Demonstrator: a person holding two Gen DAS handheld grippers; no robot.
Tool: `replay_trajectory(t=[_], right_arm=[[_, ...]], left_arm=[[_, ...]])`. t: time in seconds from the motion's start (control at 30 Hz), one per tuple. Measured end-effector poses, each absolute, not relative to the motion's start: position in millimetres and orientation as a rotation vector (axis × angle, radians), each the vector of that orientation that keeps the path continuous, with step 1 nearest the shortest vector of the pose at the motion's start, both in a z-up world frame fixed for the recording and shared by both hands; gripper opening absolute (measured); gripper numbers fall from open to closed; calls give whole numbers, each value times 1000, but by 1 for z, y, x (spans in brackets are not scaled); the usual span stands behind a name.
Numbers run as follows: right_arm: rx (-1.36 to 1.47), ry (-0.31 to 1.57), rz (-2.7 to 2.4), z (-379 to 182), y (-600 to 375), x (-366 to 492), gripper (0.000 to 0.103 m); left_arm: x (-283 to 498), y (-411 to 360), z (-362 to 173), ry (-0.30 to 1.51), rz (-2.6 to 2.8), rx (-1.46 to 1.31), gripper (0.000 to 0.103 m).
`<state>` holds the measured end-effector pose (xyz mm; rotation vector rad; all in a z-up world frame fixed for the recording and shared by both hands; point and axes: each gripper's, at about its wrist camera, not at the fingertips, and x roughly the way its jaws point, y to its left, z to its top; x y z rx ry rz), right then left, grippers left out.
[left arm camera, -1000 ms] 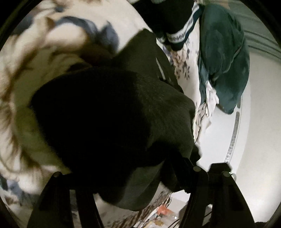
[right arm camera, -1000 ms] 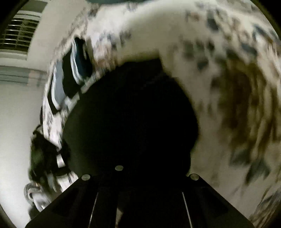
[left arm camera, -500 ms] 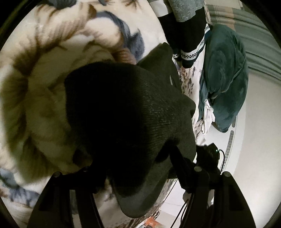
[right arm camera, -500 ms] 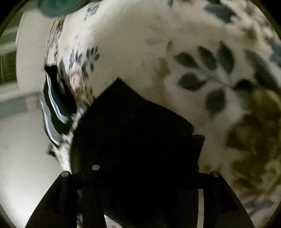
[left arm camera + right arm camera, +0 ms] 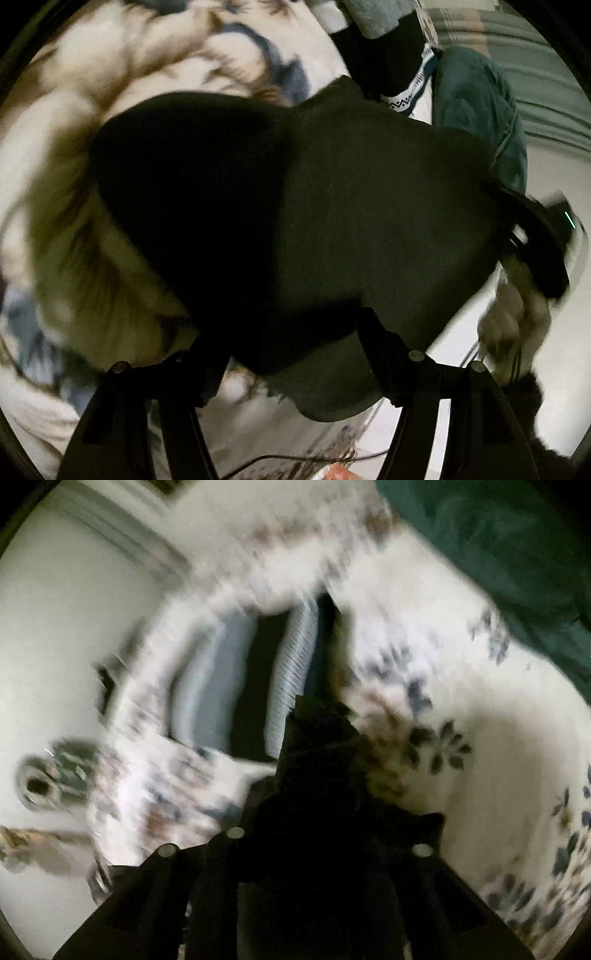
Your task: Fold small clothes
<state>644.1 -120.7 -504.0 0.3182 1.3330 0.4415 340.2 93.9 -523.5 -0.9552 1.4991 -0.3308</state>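
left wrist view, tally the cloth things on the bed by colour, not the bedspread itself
Black: 1, the black garment spread in front of the left gripper
Teal green: 1, the teal green blanket bunched at the far edge
Black with grey and a white patterned band: 1, the striped garment
Total: 3

A home bedroom: floral bedspread (image 5: 155, 66), teal blanket (image 5: 476, 110), clothes lying about.

No readable text, label or number anywhere.
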Motion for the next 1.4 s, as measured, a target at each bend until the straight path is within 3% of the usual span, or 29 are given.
replay_trajectory(t=[0.07, 0.13, 0.17, 0.2, 0.47, 0.77, 1.0, 1.13, 1.23, 1.4], right_arm=[[324, 1481, 371, -538, -133, 655, 31], [384, 1487, 377, -547, -150, 649, 48], [431, 1484, 392, -549, -161, 642, 58], [476, 1488, 396, -552, -172, 633, 61], [854, 1470, 448, -580, -227, 591, 80], [1006, 1591, 493, -654, -216, 573, 86], [1146, 1518, 504, -647, -250, 534, 86], [1155, 1586, 517, -659, -254, 501, 89], [1171, 1572, 556, -670, -241, 505, 96], [1271, 1464, 595, -685, -221, 540, 98]], left_arm=[[327, 94, -531, 1503, -284, -949, 82], [317, 92, -542, 1480, -275, -998, 88], [314, 93, -546, 1448, -270, -1026, 95], [312, 94, -552, 1408, -274, -1073, 103], [325, 107, -571, 1469, -152, -1265, 103], [321, 107, -568, 1501, -82, -1337, 103], [308, 112, -567, 1464, -111, -1352, 103], [302, 108, -564, 1464, -118, -1329, 103], [307, 99, -560, 1470, -130, -1279, 103], [333, 80, -554, 1484, -166, -1124, 103]])
